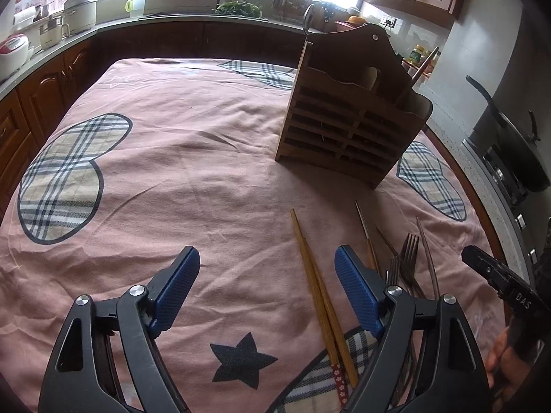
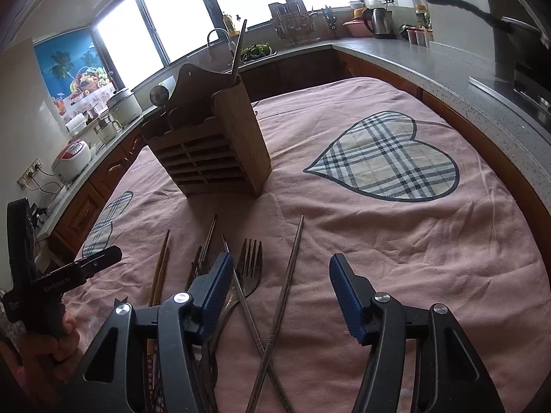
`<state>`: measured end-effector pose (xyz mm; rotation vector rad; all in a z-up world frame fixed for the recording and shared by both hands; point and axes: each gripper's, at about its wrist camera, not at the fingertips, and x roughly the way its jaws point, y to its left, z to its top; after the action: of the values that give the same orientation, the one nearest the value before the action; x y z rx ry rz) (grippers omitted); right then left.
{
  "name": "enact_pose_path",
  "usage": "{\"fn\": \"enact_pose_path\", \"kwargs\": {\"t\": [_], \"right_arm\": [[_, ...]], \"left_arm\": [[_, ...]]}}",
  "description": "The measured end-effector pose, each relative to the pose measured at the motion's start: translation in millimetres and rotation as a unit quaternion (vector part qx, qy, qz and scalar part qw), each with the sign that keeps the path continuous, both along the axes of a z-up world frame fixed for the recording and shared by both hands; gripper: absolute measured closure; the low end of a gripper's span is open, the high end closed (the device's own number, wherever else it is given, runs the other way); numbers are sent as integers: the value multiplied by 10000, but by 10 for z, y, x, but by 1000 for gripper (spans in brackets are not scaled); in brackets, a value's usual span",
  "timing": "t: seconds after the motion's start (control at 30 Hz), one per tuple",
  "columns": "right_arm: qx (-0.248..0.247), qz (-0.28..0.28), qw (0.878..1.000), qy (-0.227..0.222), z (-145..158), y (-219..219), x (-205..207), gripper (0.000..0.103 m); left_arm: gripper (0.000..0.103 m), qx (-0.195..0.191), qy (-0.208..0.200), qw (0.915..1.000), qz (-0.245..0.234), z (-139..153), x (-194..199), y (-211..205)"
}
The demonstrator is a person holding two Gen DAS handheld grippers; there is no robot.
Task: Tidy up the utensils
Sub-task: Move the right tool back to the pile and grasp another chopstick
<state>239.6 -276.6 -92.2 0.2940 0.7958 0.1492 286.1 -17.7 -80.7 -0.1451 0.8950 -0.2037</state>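
A wooden utensil holder [image 1: 347, 117] stands upright on the pink cloth, with a spoon and a stick in it; it also shows in the right wrist view [image 2: 213, 144]. A pair of wooden chopsticks [image 1: 320, 296] lies between my left gripper's blue pads, close to the right one. My left gripper [image 1: 267, 258] is open and empty above the cloth. Forks [image 1: 408, 258] and metal chopsticks lie to its right. My right gripper [image 2: 280, 265] is open and empty above crossed metal chopsticks [image 2: 286, 285] and a fork [image 2: 249, 268]. The wooden chopsticks [image 2: 160, 268] lie further left.
The table wears a pink cloth [image 1: 193, 172] with plaid hearts [image 2: 385, 158] and a black star [image 1: 241, 361]. Kitchen counters with a rice cooker [image 2: 70, 158], kettle [image 2: 378, 22] and stove [image 1: 513, 158] ring the table. The other handheld gripper shows at each view's edge [image 2: 51, 282].
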Motion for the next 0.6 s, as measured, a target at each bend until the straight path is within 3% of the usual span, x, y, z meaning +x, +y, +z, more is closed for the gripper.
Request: {"fn": "enact_pose_path", "kwargs": {"t": [0.13, 0.27, 0.47, 0.6], "right_arm": [[-19, 21, 9998, 179, -79, 7, 180, 58], [-109, 76, 9995, 290, -127, 23, 374, 62], [-260, 136, 9982, 531, -244, 39, 630, 63], [-330, 201, 9965, 736, -352, 73, 754, 70]], "left_arm": [[32, 16, 158, 9997, -176, -65, 168, -92], [44, 50, 365, 9988, -323, -174, 334, -176], [52, -12, 608, 9973, -400, -295, 534, -255], [62, 14, 702, 9963, -503, -339, 627, -327]]}}
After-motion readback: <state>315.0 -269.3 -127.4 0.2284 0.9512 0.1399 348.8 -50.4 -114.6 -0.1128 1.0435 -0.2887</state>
